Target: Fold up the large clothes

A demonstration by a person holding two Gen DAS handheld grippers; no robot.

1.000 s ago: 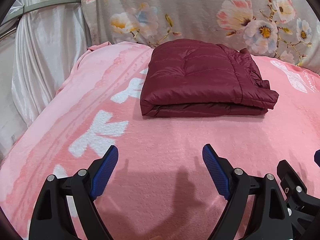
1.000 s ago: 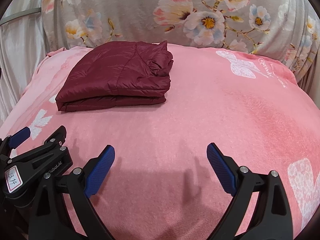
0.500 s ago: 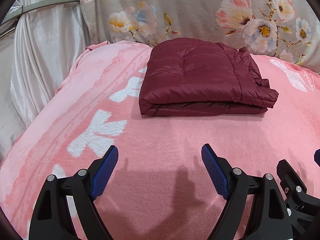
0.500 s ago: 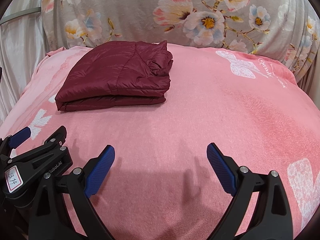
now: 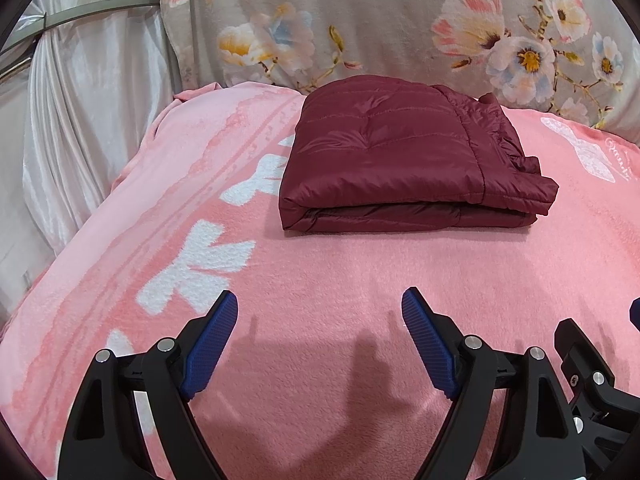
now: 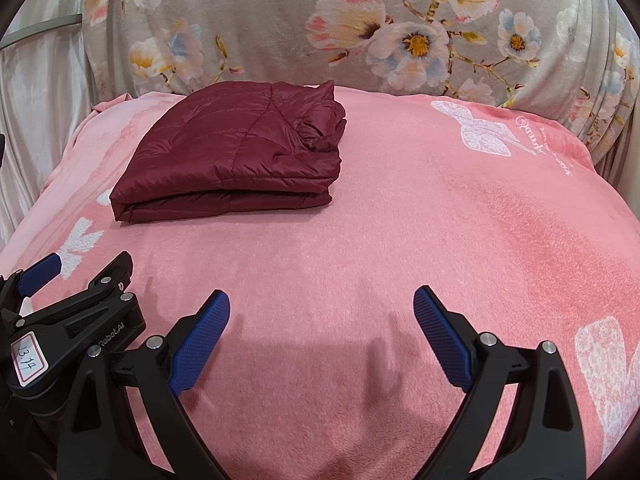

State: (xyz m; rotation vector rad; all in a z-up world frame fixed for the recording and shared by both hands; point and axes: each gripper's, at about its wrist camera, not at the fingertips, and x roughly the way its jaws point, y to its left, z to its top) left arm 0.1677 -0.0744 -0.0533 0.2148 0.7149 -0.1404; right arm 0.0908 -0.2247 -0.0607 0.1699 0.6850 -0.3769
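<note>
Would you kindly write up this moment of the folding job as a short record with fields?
garment: dark red quilted puffer jacket, folded into a flat rectangular stack
garment location: far part of the pink fleece blanket, near its left side
surface: the blanket has white bow prints
backdrop: grey floral fabric behind the blanket
left gripper: open, nothing between the blue pads, short of the jacket
right gripper: open, holding nothing, over bare blanket
contact: neither gripper touches the jacket
task status: jacket looks folded
</note>
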